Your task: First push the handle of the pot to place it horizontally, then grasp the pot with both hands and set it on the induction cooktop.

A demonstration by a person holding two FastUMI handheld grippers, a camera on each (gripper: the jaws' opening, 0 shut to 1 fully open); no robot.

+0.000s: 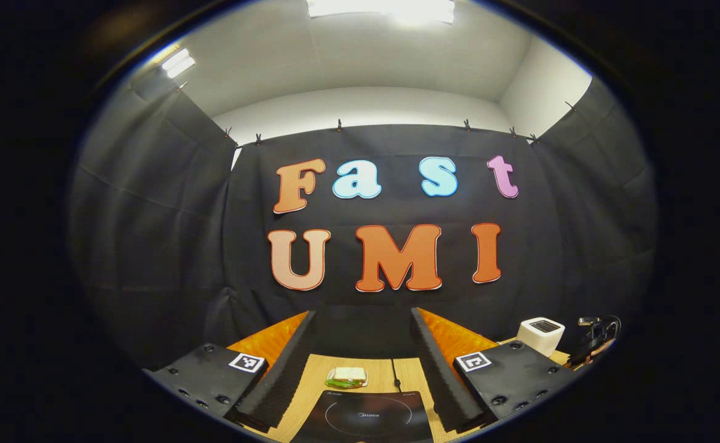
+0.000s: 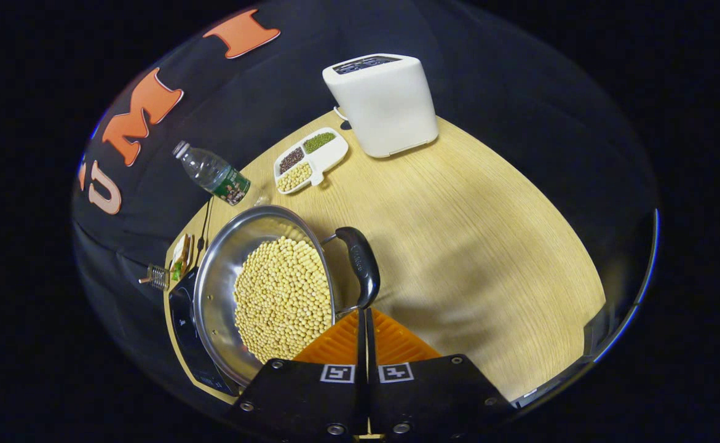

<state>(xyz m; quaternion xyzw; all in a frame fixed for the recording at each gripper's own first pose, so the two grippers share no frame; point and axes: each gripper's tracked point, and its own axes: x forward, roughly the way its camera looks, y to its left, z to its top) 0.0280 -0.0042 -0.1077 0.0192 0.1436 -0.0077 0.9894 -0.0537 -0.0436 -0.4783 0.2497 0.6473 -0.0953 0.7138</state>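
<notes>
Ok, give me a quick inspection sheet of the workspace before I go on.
Surface: wooden table, no spills seen.
Job's things: steel pot holding soybeans, black handle; induction cooktop.
Clutter: toaster, divided bean tray, lying water bottle, sandwich.
Grippers: left hand-held gripper open, above the cooktop; right hand-held gripper shut, tips at the handle.
Cables: thin cable behind the cooktop.
Surroundings: black cloth walls, ceiling lights.

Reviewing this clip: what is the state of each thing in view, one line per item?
pot: full of beans, beside the cooktop
pot handle: at right hand-held gripper's tips
left hand-held gripper: open, empty
induction cooktop: bare
bottle: capped
divided dish: filled
</notes>
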